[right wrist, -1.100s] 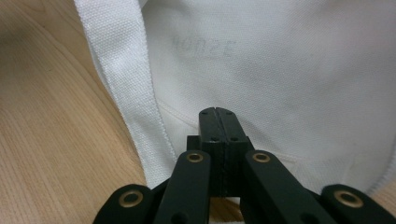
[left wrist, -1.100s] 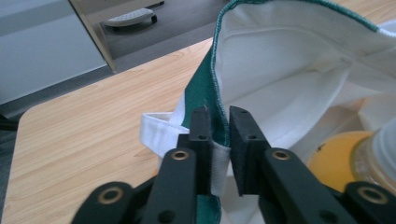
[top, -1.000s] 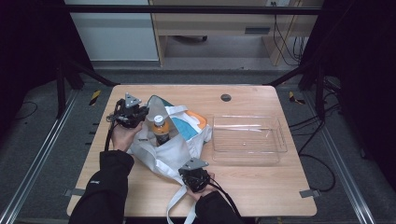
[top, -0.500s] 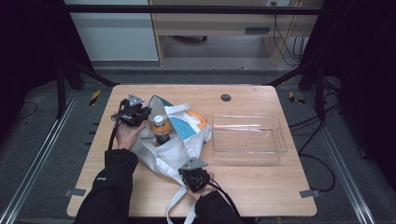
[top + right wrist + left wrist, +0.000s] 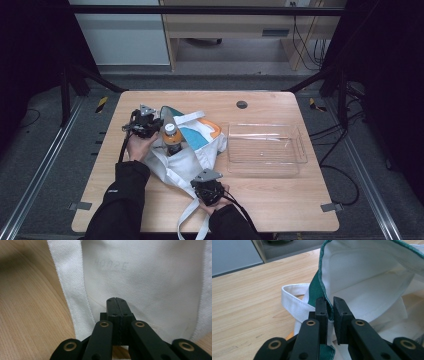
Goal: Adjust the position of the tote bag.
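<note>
1. Canvas tote bag [image 5: 185,157], white with a green-trimmed rim, lies crumpled on the left half of a wooden table [image 5: 280,200], its mouth turned toward the far-left corner.
2. Left gripper [image 5: 145,122], seen in the high view at the bag's far-left edge, is clamped on the bag's rim; in the left gripper view its jaws stand narrow with the green hem [image 5: 329,307] pinched between them, the left gripper [image 5: 330,308] pointing into the white lining.
3. Right gripper [image 5: 207,186] sits at the bag's near edge in the high view, close to the table's front; the right gripper view shows the right gripper [image 5: 117,302] with its jaws pressed fully together over the white cloth, and whether any fabric is caught between them cannot be told.
4. White strap [image 5: 72,290] runs alongside those jaws, lying flat on the wood.
5. Bottle [image 5: 171,137] with a white cap and an orange band stands upright in the bag's open mouth, just beside the left gripper.
6. Flat packet [image 5: 197,132] in teal, white and orange lies partly out of the opening, on the bag's far side.
7. Clear plastic tray [image 5: 265,150] rests on the table to the right of the bag, near it but apart.
</note>
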Tool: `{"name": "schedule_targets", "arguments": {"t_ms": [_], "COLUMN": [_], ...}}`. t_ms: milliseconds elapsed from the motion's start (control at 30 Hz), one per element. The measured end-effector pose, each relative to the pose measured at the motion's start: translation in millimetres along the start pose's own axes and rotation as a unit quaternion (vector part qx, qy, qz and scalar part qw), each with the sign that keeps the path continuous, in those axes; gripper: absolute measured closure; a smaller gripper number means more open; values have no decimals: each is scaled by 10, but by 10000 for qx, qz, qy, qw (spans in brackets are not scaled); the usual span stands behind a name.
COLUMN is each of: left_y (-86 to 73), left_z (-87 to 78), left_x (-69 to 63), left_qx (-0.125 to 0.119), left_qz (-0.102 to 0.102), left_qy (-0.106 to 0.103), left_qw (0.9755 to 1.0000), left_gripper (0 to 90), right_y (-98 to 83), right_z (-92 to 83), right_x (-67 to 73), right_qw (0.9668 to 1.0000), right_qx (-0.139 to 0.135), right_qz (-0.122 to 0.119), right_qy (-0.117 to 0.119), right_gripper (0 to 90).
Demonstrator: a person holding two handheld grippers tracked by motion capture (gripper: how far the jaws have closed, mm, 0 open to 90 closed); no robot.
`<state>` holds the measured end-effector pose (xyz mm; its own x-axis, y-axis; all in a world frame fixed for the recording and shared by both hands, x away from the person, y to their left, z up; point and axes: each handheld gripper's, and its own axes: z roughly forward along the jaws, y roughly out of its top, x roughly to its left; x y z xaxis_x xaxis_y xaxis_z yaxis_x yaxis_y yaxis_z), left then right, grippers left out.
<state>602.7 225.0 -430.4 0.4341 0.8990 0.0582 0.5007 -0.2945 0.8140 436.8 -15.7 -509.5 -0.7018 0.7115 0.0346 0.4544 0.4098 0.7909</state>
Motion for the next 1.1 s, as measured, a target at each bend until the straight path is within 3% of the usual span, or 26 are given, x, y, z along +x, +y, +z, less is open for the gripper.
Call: {"name": "schedule_targets", "arguments": {"t_ms": [400,533,800,933,1100], "left_y": [25,-37,-372,-559,-653], "left_z": [-376,-628,-928,-957,-881], "left_x": [-10,-44,-343,-525,-630], "left_qx": [-329,-479,-305,-231,-102], "left_qz": [38,58,325,415,493], "left_qy": [-187,-284,-407,-541,-633], "left_qw": [9993,9984,9982,9974,9967], "left_gripper": [791,797,834,835,831], "right_y": [3,25,227,334,456], "right_z": [-3,-43,-302,-353,-316], "right_x": [-10,-33,-164,-228,-256], "right_qw": [9999,9997,9970,9951,9939], "right_qx": [1,-127,-695,-868,-963], "right_qz": [149,219,283,313,317], "right_qy": [0,4,-188,-343,-435], "right_gripper": [900,900,900,900,900]}}
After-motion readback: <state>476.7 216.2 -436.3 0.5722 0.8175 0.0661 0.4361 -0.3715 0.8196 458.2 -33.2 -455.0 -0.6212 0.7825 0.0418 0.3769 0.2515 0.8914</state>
